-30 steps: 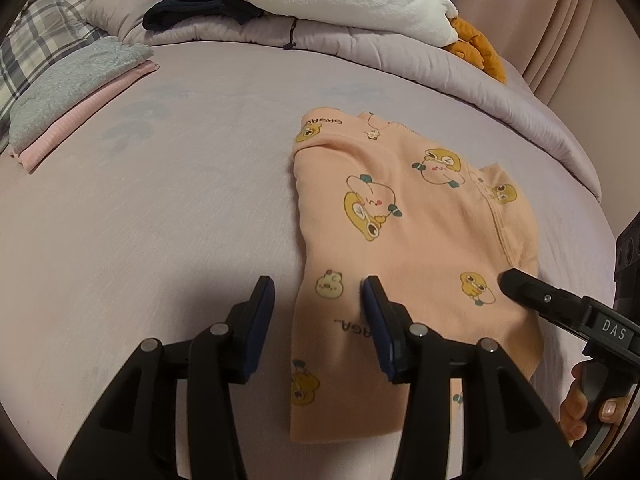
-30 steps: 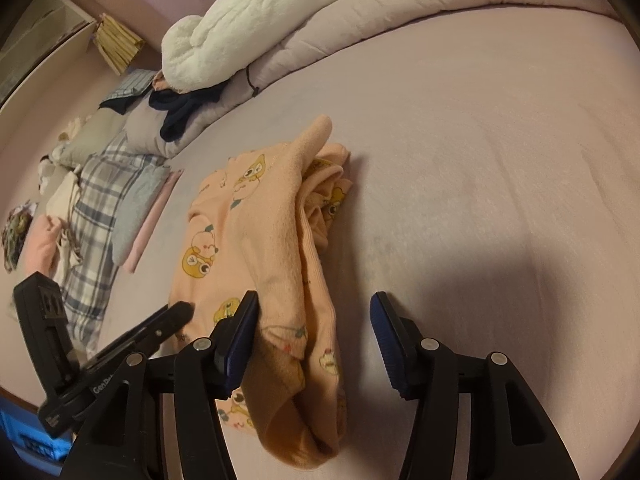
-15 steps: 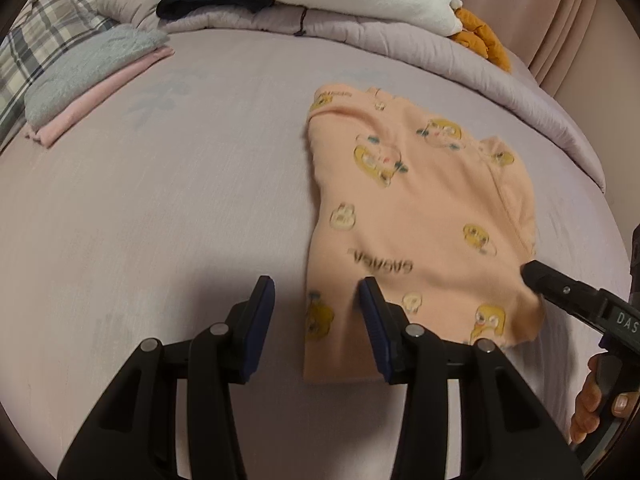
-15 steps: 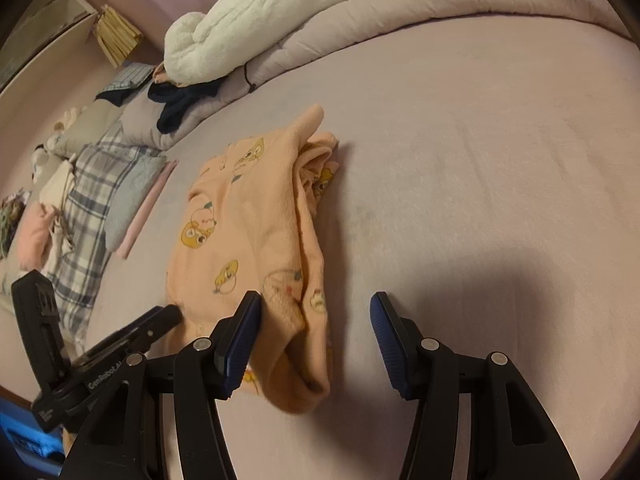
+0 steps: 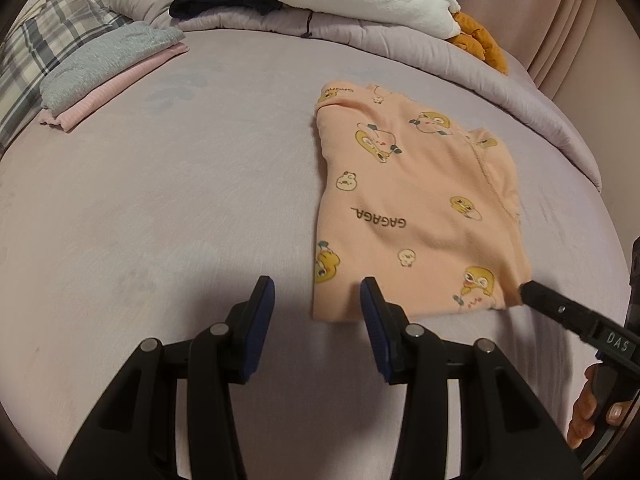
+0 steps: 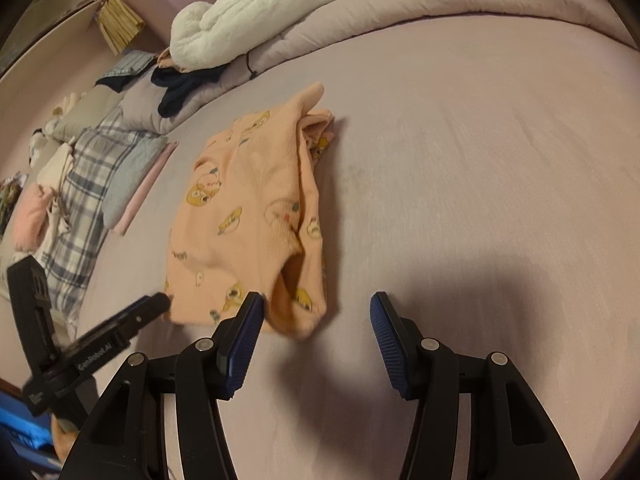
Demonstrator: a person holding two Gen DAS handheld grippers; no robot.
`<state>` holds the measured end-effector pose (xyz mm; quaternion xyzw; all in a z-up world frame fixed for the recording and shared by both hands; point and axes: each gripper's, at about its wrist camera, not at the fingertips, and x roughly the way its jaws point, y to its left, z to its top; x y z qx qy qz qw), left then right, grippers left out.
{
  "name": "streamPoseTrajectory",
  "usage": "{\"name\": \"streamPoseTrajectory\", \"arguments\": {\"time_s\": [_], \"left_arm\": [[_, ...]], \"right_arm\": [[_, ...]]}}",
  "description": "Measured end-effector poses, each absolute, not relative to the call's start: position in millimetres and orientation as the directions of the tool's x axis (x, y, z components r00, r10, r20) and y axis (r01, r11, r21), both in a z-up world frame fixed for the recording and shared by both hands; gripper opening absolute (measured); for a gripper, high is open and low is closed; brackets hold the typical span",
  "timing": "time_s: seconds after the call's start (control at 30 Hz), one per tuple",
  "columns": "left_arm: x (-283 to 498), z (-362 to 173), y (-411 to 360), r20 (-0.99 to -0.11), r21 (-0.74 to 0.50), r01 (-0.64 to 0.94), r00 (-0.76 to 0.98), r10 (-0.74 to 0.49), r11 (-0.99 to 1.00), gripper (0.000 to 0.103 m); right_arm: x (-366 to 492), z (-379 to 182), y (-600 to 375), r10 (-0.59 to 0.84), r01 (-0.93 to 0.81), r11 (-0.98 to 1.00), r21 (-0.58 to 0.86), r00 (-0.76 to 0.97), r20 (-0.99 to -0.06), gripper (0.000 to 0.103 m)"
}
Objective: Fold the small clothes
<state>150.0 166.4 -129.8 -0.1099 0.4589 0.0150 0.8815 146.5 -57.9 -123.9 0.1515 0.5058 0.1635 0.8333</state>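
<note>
The peach garment [image 5: 416,208], printed with yellow ducks and the word GAGAGA, lies folded into a rough rectangle on the lilac bed [image 5: 160,208], and I read it as soft, slightly fuzzy knit with a thick rolled edge along its right side. Its long axis runs away from me, from the near hem up toward the rumpled duvet [image 5: 360,32]. From my left hand-held gripper [image 5: 318,312] the near hem sits just ahead and a little to the right, the left corner lying by the right pad but not pinched; the jaws stand apart with only bedsheet between them. My right hand-held gripper [image 6: 316,320] is likewise spread and holding nothing, its left pad just at the bulky near right corner of the garment, where the layers gape open. Both are about equally close, one at each near corner, so I judge a next fold would lift this near edge and carry it along the long axis. Further out, a grey and pink folded stack [image 5: 104,76] rests well apart to the left.
</note>
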Motion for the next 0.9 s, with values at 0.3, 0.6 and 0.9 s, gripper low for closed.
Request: {"name": "streamPoseTrajectory", "arguments": {"time_s": [0.3,0.6,0.9], "left_arm": [[127.5,-110.0,159.6,-0.792,-0.188,-0.115,0.605,-0.081,0.975,0.044],[110.0,-94.7,151.7,-0.776,-0.193,-0.11,0.625,-0.083,0.975,0.057],[95.6,-80.9,144.6,-0.756,-0.199,-0.099,0.649,-0.088,0.975,0.058]], "right_arm": [[128.4,-116.2,-51.8,0.413,-0.157,0.91,0.384,0.43,-0.803,0.055],[112.7,-100.5,-37.2,0.367,-0.229,0.929,0.29,0.468,-0.804,0.068],[99.8,-85.4,-20.1,0.352,-0.311,0.926,0.214,0.512,-0.783,0.069]]}}
